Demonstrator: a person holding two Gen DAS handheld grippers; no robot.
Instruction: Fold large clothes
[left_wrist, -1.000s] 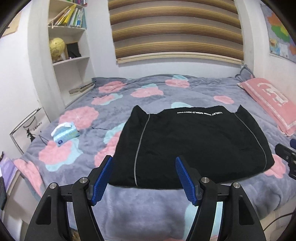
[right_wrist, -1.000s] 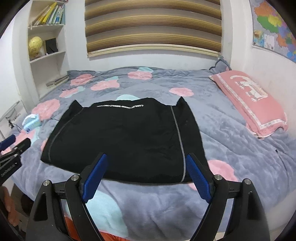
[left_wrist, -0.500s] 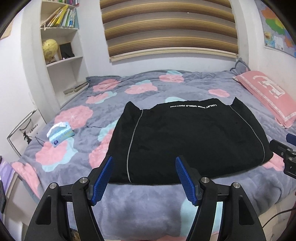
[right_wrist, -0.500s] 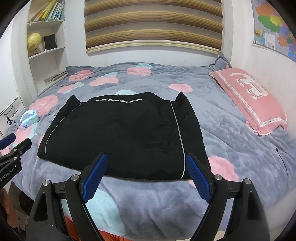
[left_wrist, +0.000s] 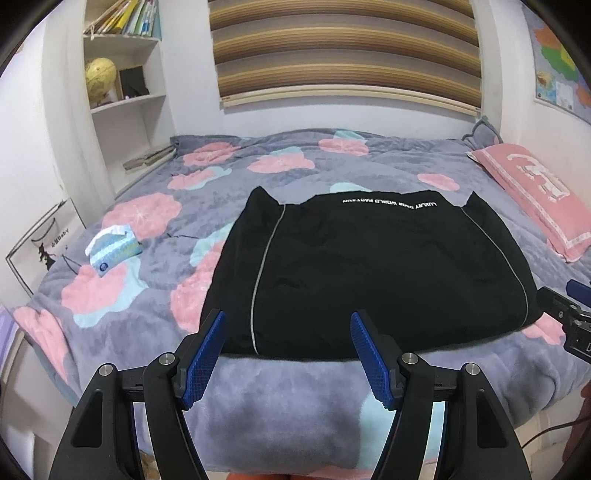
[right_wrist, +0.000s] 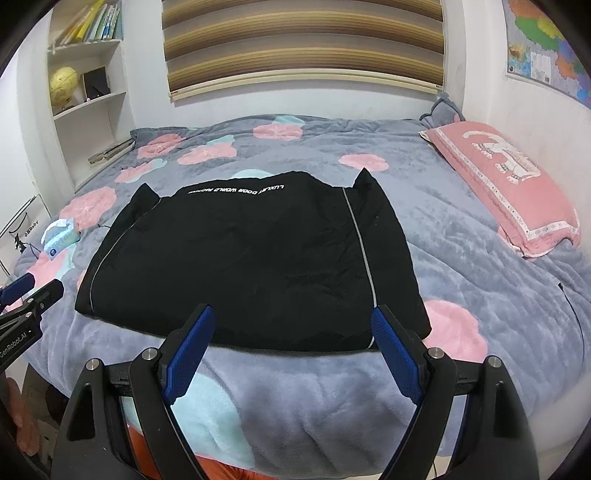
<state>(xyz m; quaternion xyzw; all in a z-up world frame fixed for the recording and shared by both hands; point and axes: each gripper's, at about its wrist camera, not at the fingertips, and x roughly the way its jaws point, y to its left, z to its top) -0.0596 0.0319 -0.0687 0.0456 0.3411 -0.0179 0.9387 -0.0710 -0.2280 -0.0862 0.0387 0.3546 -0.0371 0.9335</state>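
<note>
In the left wrist view, the black garment (left_wrist: 369, 273) lies flat on the flowery blanket (left_wrist: 258, 391), near the front edge of the bed, with its white lettering at the far side and a thin grey stripe running down each side. It looks tidy and squared off, maybe folded in already, but I cannot tell how many layers it has. The left gripper (left_wrist: 288, 350) hangs in the air just in front of the near hem, with its blue fingers wide apart and nothing between them — I think it is held there so it can look over the whole cloth. A blue tissue box (left_wrist: 114, 251) sits off to the left, and the pink pillow (left_wrist: 532, 203) lies at the right. Next to the picture from a second ago, the bed looks a bit farther off and more of the blanket front shows, so this tool has pulled back and up a little. In the right wrist view, the same garment lies in the middle of the bed, touched by nothing. The right gripper (right_wrist: 291, 347) also has its fingers spread wide and empty, in front of the near right corner. Here too the cloth has not moved, but the camera sits a little higher and farther back than before.
</note>
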